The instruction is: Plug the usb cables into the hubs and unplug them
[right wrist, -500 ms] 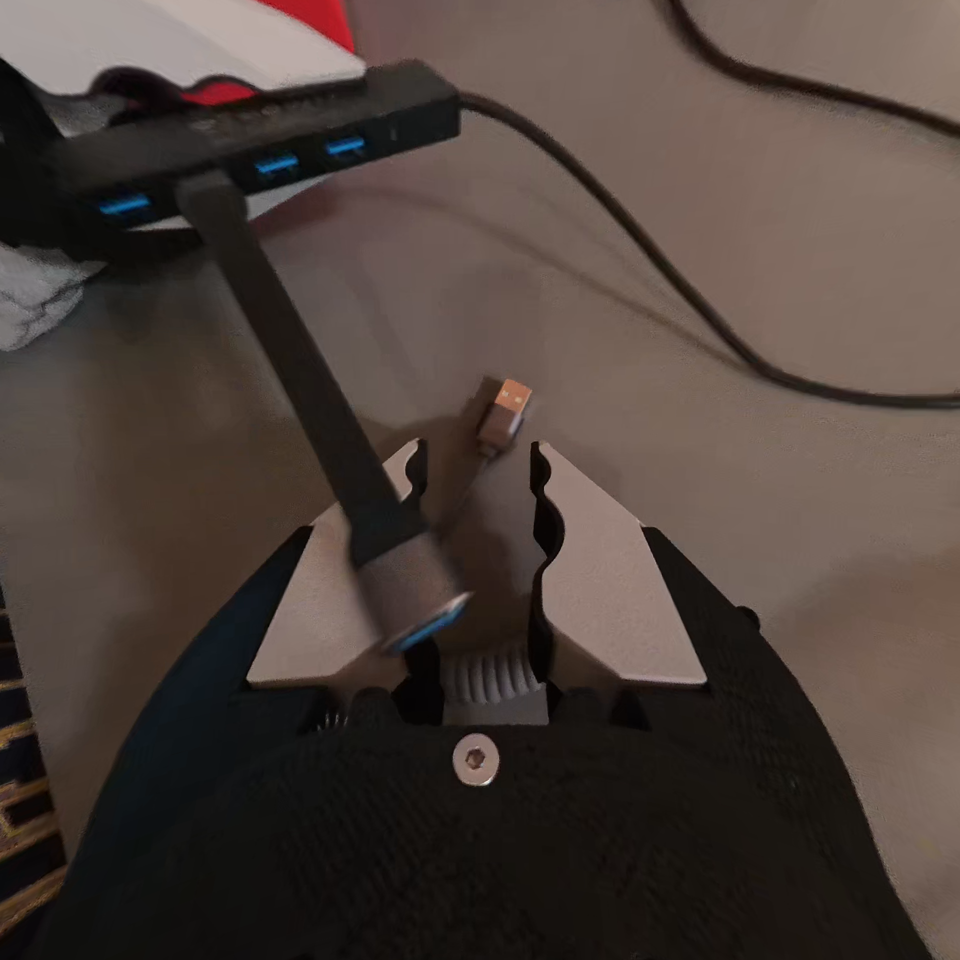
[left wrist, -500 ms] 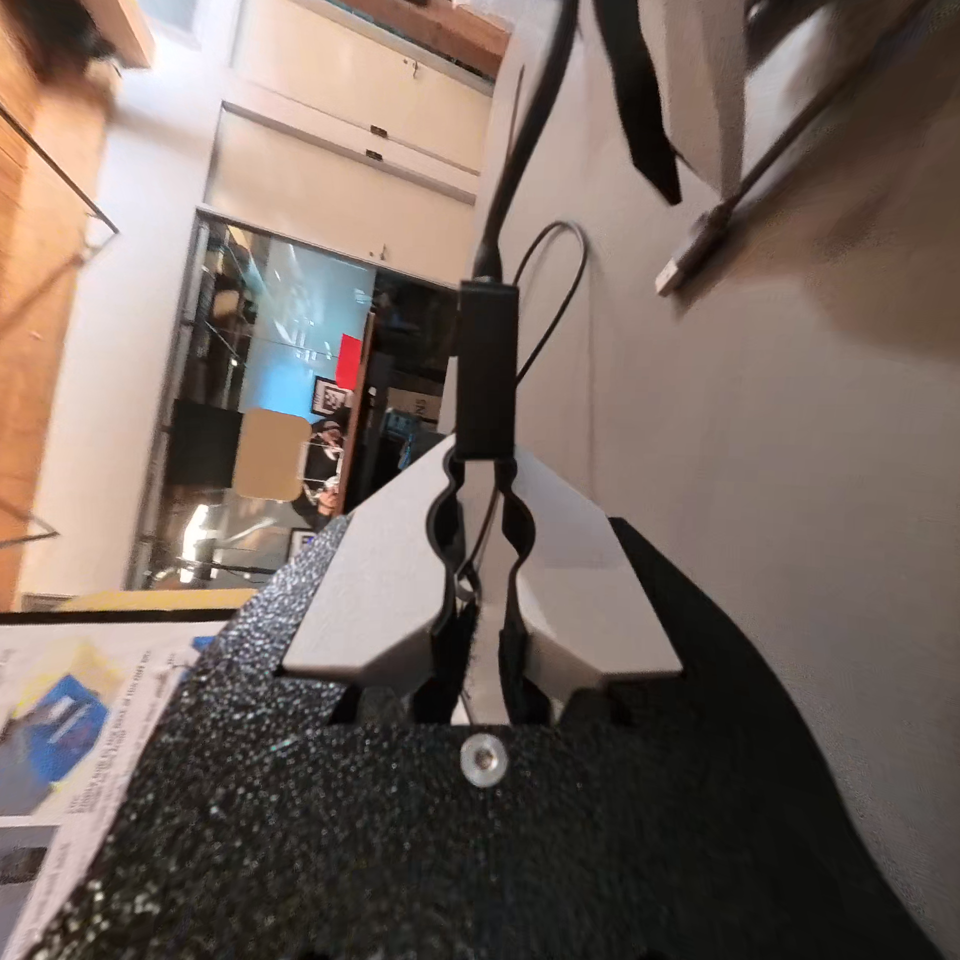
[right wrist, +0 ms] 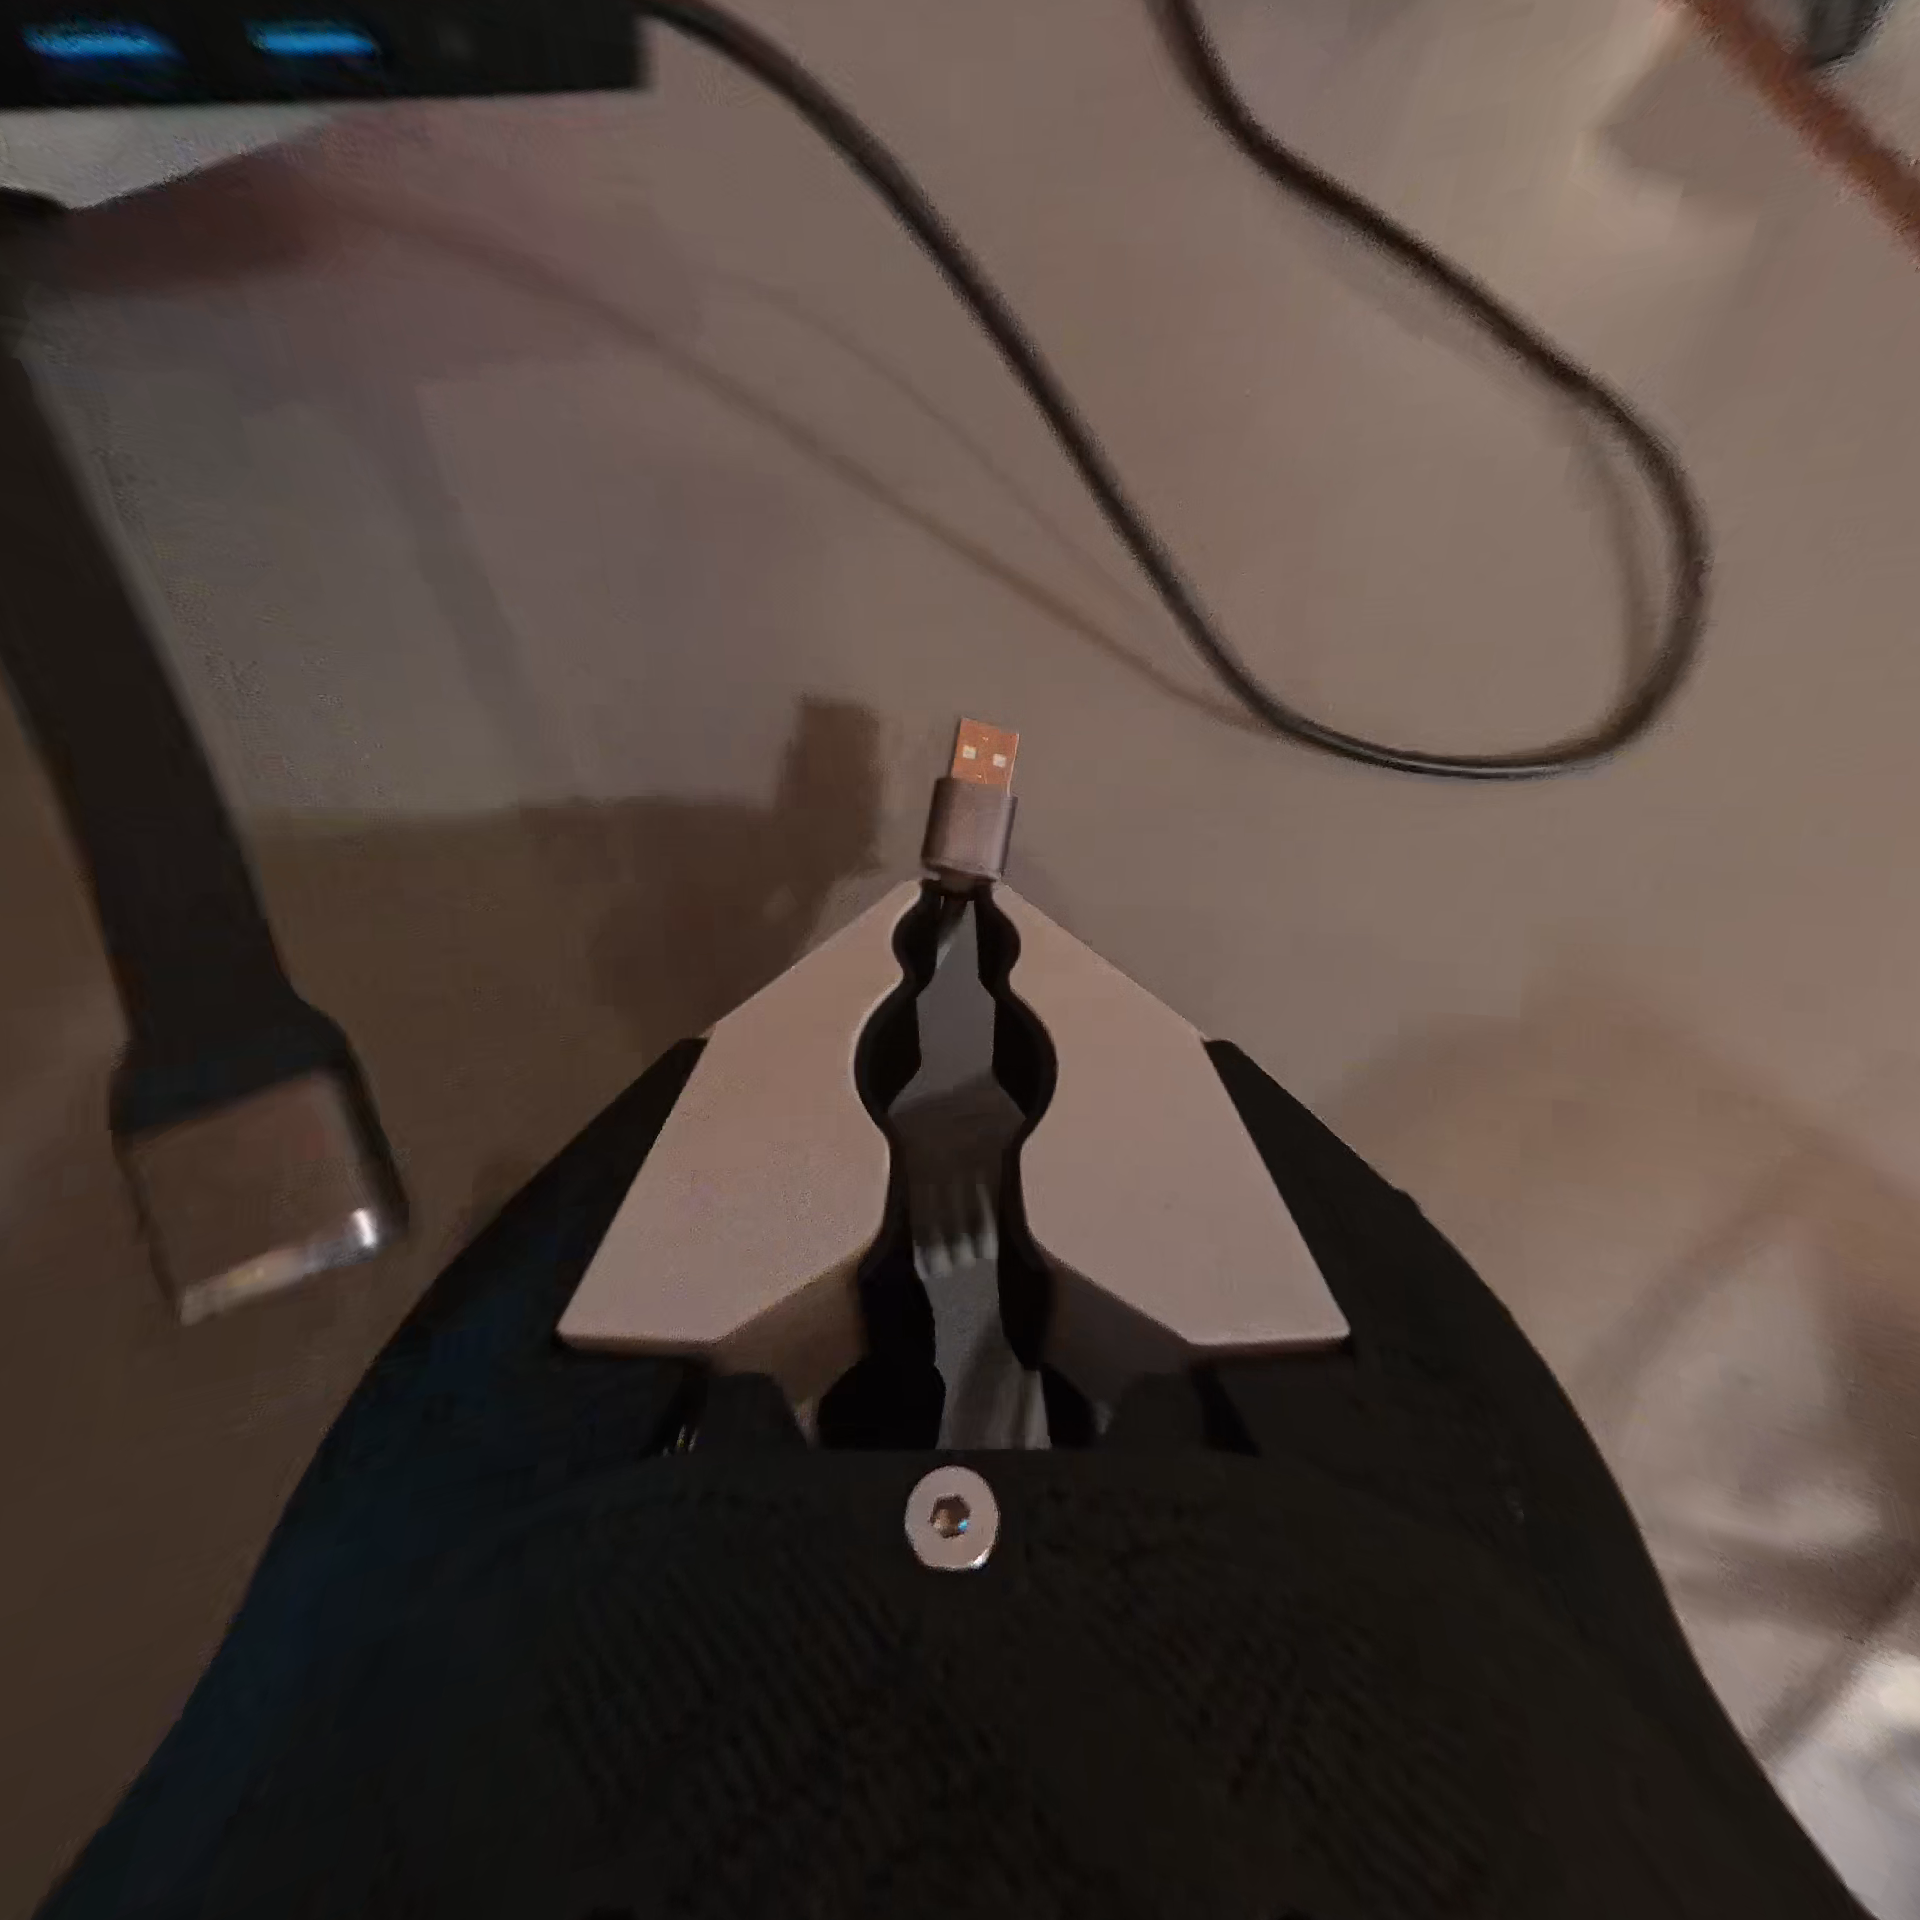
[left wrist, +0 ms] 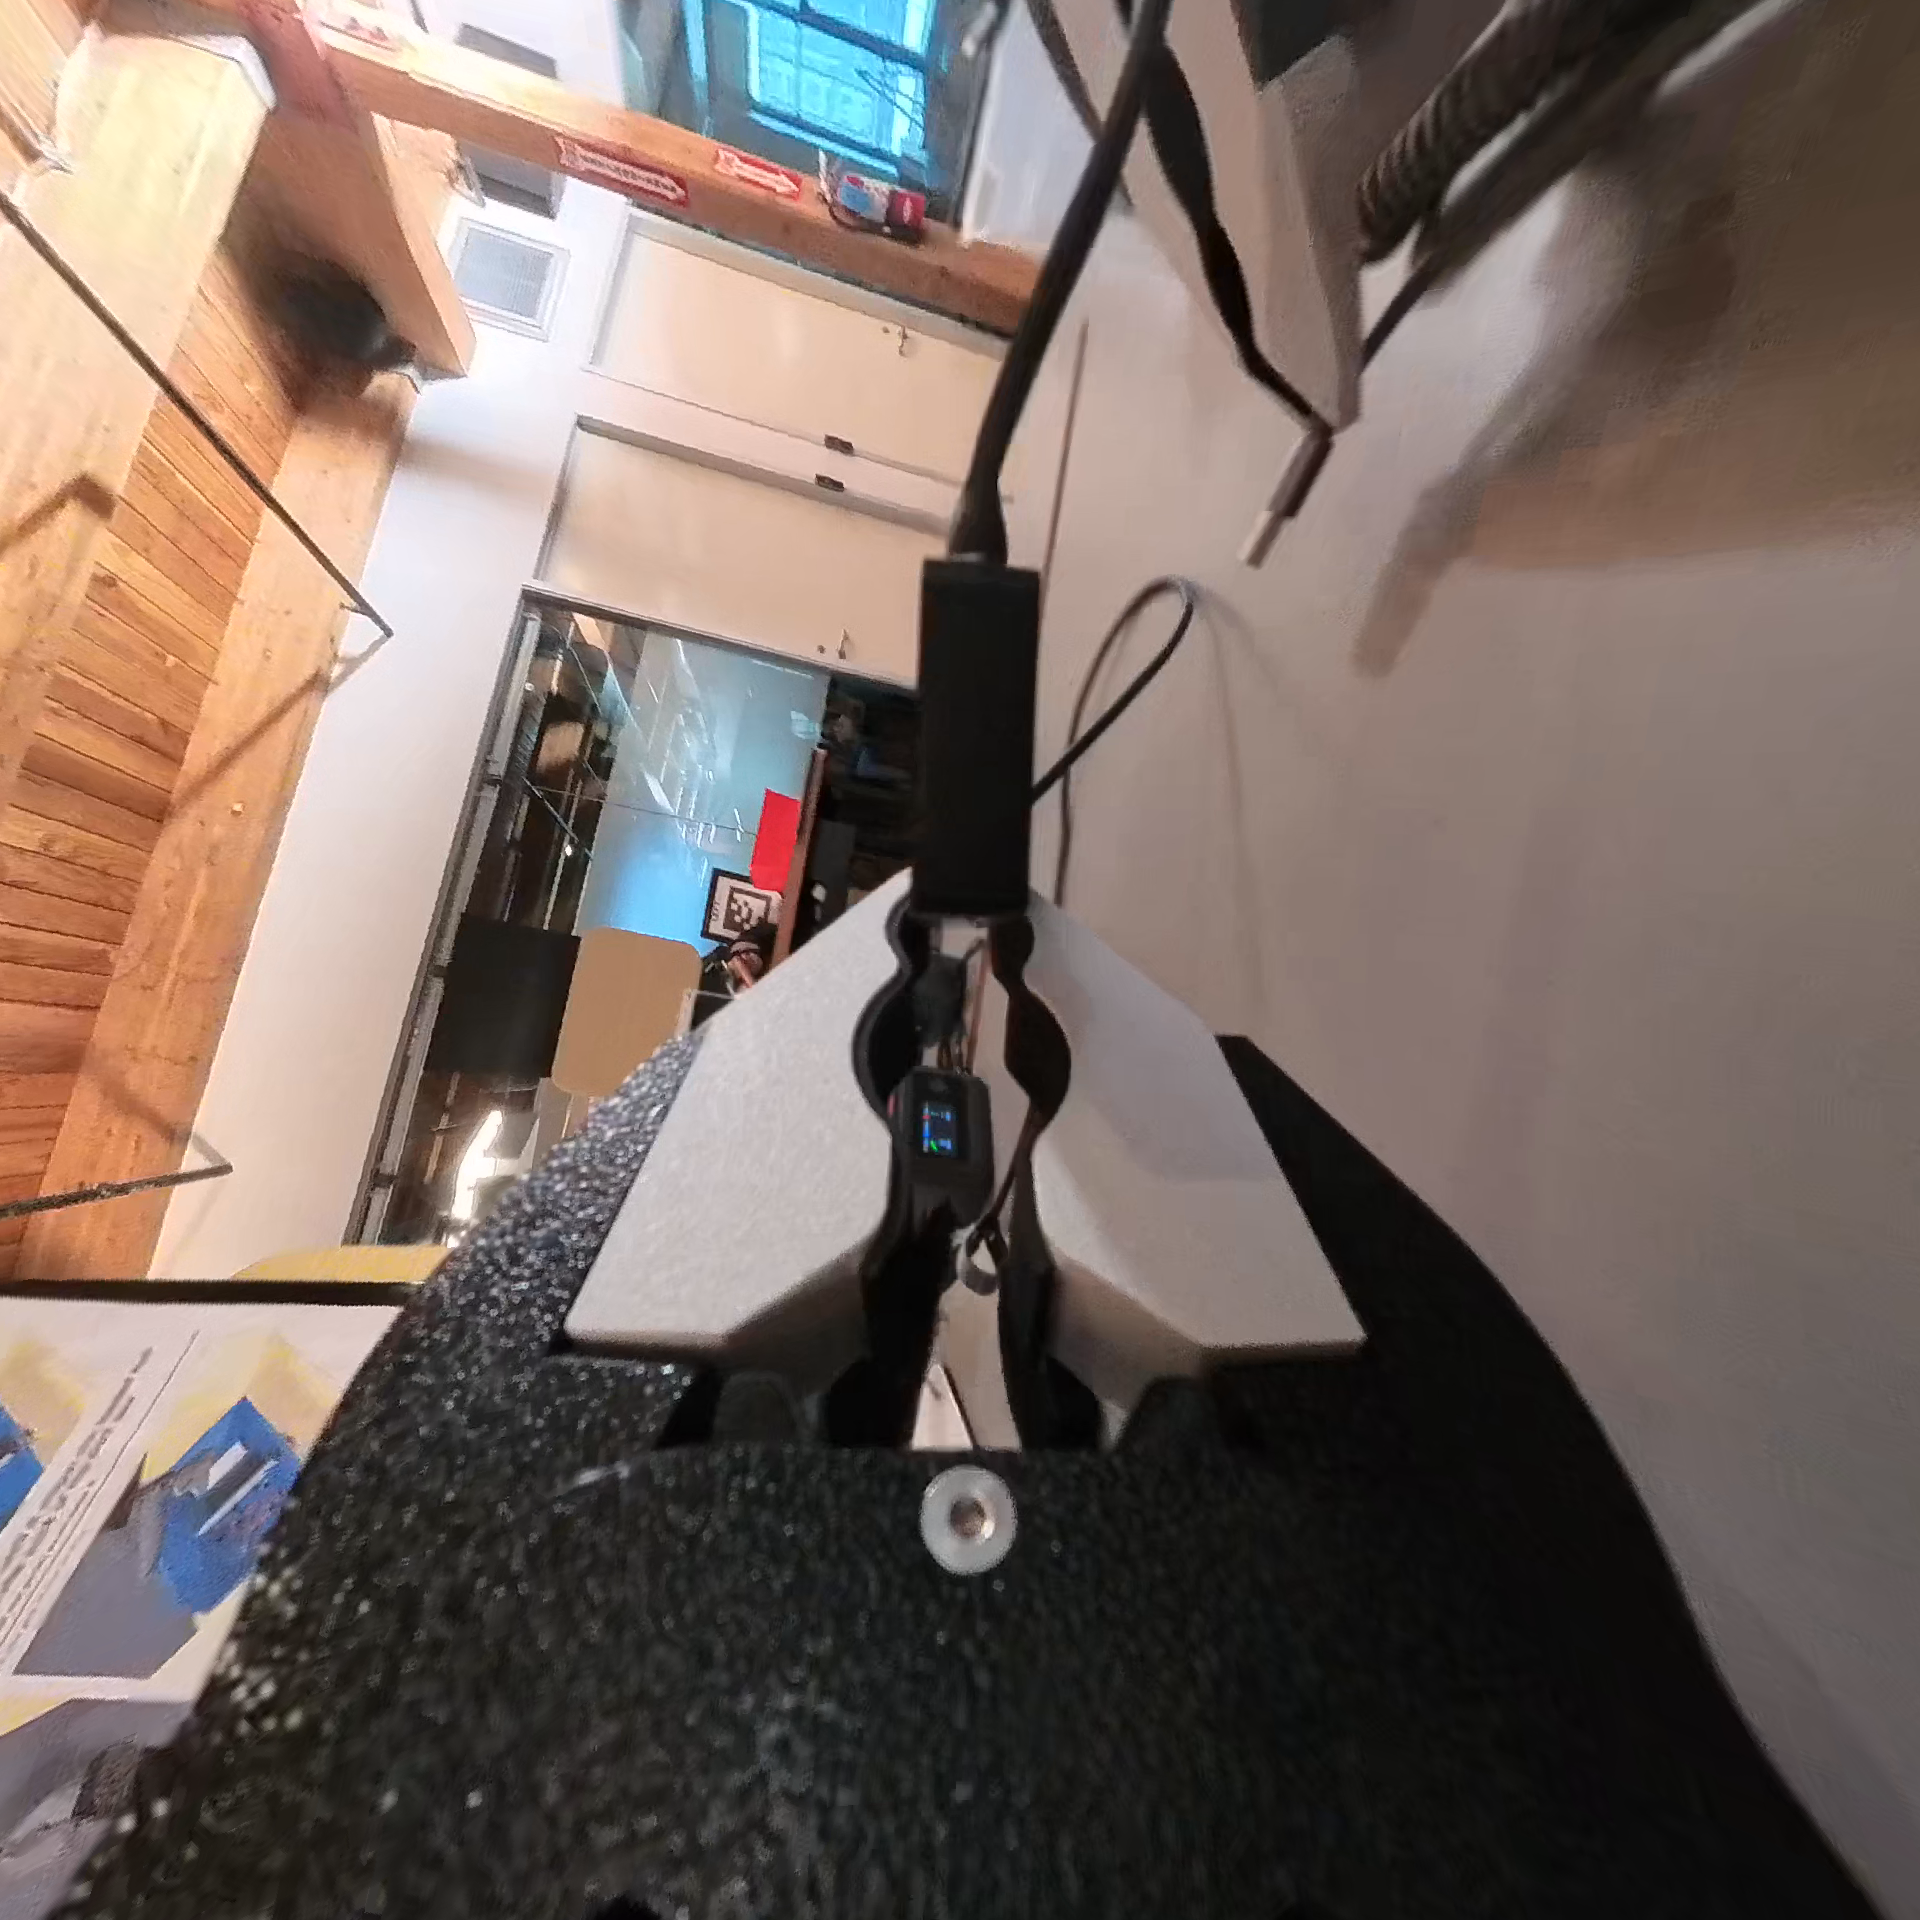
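My left gripper [left wrist: 961,914] is shut on the end of a black USB hub [left wrist: 977,727], holding it on edge above the beige table [left wrist: 1558,1039]. The hub's thick black cable [left wrist: 1039,312] runs away from it. My right gripper [right wrist: 961,888] is shut on a thin grey cable just behind its USB plug [right wrist: 977,800], which sticks out past the fingertips, metal tip forward, above the table. The hub [right wrist: 312,52] shows at the top left of the right wrist view with blue ports facing me. The plug [left wrist: 1283,504] and right gripper also show in the left wrist view.
A flat black cable with a grey metal connector [right wrist: 249,1195] hangs from the hub at the left. Black cables [right wrist: 1558,623] loop over the table at the right. A small black device with a lit display [left wrist: 940,1127] shows in the gap behind my left fingers. Printed paper [left wrist: 125,1455] lies left.
My right gripper was open around the plug lying on the table; it is now shut on the cable behind the plug and holds it up. The left gripper still holds the hub.
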`<state>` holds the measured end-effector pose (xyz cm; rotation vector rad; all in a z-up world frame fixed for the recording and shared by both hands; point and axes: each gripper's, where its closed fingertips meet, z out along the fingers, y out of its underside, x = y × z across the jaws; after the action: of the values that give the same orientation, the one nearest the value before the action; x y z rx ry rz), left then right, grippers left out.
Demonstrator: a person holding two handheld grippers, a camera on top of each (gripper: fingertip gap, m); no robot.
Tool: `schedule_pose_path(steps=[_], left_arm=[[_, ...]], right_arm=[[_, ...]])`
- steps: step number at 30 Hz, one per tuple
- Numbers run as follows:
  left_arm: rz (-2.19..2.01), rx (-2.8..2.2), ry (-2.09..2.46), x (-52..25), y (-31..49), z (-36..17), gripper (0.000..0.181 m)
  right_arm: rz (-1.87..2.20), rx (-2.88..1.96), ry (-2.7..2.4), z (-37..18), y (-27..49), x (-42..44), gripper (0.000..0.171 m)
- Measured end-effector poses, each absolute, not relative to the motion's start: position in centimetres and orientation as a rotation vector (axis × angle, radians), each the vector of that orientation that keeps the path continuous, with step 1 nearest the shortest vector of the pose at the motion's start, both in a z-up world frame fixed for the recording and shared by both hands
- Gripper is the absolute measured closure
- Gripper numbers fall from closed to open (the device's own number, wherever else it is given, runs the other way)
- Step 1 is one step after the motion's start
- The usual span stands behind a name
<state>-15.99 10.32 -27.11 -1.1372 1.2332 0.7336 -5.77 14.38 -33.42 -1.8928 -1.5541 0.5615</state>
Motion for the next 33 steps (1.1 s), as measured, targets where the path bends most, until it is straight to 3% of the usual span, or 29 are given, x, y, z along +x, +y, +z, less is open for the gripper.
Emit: schedule_pose_path(steps=[4,10,23,33], left_arm=[[0.665,-1.108,1.179,-15.7,9.6,-25.6,0.173],[0.520,-1.081,1.229,-13.3,8.6,-26.6,0.173],[0.550,-1.126,1.474,-11.9,8.0,-31.2,0.173],[0.576,-1.146,1.530,-12.2,7.6,-31.4,0.173]], right_arm=[[0.604,-1.784,-1.515,-30.5,16.1,-4.2,0.167],[0.893,-1.579,-1.756,-26.5,10.6,-6.2,0.167],[0.648,-1.795,-2.132,-30.5,7.1,-7.0,0.167],[0.742,-1.889,-2.118,-32.2,6.7,-7.1,0.167]])
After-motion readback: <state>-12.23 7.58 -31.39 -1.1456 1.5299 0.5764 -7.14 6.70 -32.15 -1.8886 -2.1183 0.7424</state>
